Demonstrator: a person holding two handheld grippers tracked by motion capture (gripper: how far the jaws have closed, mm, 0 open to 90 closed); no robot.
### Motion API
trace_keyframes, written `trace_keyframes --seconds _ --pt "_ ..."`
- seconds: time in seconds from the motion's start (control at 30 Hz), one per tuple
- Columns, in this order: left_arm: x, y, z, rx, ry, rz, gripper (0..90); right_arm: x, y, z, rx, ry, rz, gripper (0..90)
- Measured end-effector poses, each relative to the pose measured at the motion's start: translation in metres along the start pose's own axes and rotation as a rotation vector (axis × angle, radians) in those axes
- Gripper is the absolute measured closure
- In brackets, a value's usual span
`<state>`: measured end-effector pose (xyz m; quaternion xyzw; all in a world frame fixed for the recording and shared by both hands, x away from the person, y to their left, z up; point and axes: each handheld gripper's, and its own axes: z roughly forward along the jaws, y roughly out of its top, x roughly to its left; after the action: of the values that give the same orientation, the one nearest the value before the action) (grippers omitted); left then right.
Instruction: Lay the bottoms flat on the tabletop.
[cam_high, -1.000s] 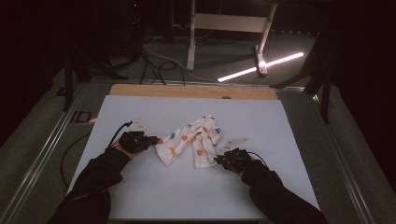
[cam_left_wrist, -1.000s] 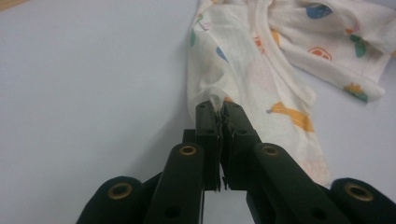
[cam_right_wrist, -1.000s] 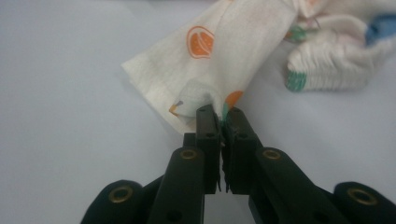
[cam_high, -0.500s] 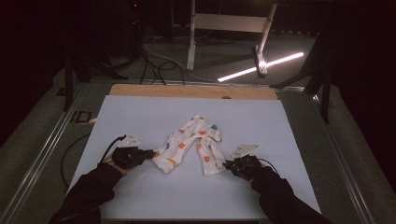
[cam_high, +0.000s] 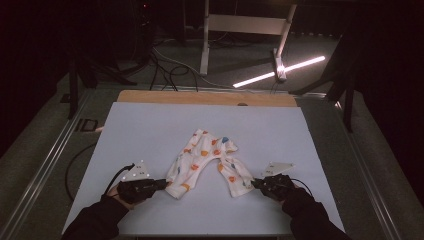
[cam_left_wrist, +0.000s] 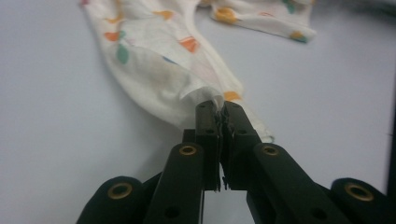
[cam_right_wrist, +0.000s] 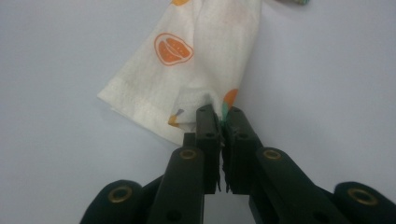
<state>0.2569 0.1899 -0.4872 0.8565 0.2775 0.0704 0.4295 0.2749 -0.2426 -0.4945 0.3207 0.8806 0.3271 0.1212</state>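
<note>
A small pair of white baby trousers (cam_high: 207, 165) with orange, green and blue prints lies on the white table sheet (cam_high: 150, 125), spread in an upside-down V: the waist end points toward the wooden strip (cam_high: 205, 97) at the far edge of the table, and the two legs splay toward the person.

The left gripper (cam_high: 161, 184) is clenched on the hem of the trouser leg on its own side. In the left gripper view its two black jaws stand pressed together with a pinch of white cloth (cam_left_wrist: 154, 79) caught between the tips, and the leg runs away from the jaws across the sheet, wrinkled and slightly lifted at the grip. The grey three-cornered plate (cam_high: 136, 172) sits on top of this gripper, on the side away from the trousers, and a black cable (cam_high: 75, 167) loops off from it toward the sheet's left edge.

The right gripper (cam_high: 254, 184) is likewise clenched, on the hem of the other leg. In the right gripper view the jaws meet on a fold of the cloth (cam_right_wrist: 205, 56) beside an orange print (cam_right_wrist: 173, 48), with the stitched hem corner lying flat on the sheet just left of the jaws.

Both grippers rest low at the sheet, on opposite sides of the trousers and well apart from each other. The person's dark sleeves (cam_high: 100, 222) enter from the near edge of the table.
</note>
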Motion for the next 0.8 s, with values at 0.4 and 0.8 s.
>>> trace_keyframes --seconds 0.4,0.8 --pt "-0.036 0.007 -0.003 -0.007 -0.036 0.036 86.6 -0.001 -0.021 -0.018 0.016 -0.03 0.012 86.0" --pt "-0.032 -0.005 -0.011 0.029 0.017 -0.014 86.3 -0.011 -0.038 -0.031 0.021 -0.063 0.056 86.0"
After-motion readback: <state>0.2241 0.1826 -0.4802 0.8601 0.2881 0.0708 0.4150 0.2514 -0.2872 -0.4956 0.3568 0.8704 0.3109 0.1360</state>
